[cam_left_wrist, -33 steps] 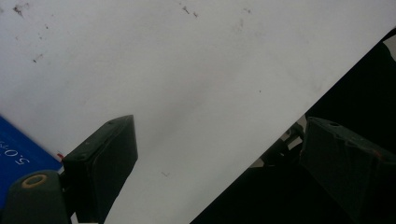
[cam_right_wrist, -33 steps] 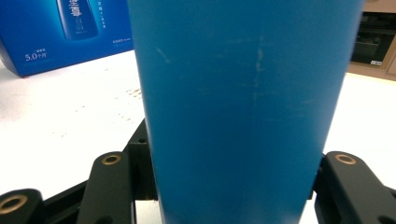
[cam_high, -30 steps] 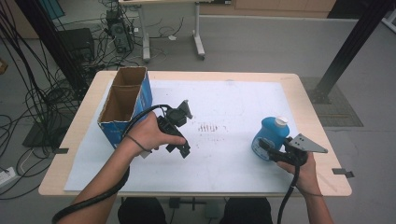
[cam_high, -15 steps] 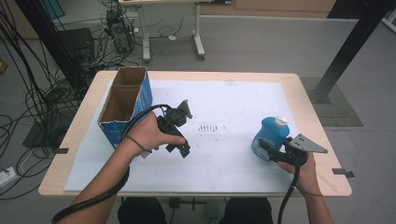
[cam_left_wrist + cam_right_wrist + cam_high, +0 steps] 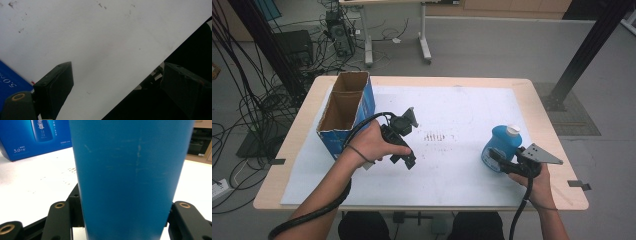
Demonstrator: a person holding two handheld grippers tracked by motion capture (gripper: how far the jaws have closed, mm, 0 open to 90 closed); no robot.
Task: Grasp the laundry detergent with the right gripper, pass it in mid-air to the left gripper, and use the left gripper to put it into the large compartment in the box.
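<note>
At the bottom of the high view, 2 forearms come up from the frame's lower edge. In the lower right the right gripper (image 5: 498,159) is clamped on the blue bottle (image 5: 502,148), which stands upright on the white sheet (image 5: 462,165) with its pale cap (image 5: 513,130) on top. In the right gripper view the bottle's scuffed blue wall (image 5: 130,177) sits between the 2 black jaws, both pressed against its sides at the bottom of the frame.

Left of centre in the high view, the left gripper (image 5: 408,139) is held in the person's left hand (image 5: 371,145) just above the sheet, its cable looping back along the forearm. In the left gripper view its 2 jaws stand wide apart, with bare white sheet (image 5: 105,45) between them; a blue corner of the box (image 5: 10,82) shows at the lower left of that frame.

Between the 2 grippers, at the middle of the high view, a patch of small dark marks (image 5: 434,136) lies on the sheet.

Farther up, in the upper left part of the table (image 5: 542,125), the open cardboard box (image 5: 343,112) with blue printed sides stands just beside the left hand, well apart from the bottle. In the right gripper view it shows at the upper left (image 5: 32,137), behind the bottle.
</note>
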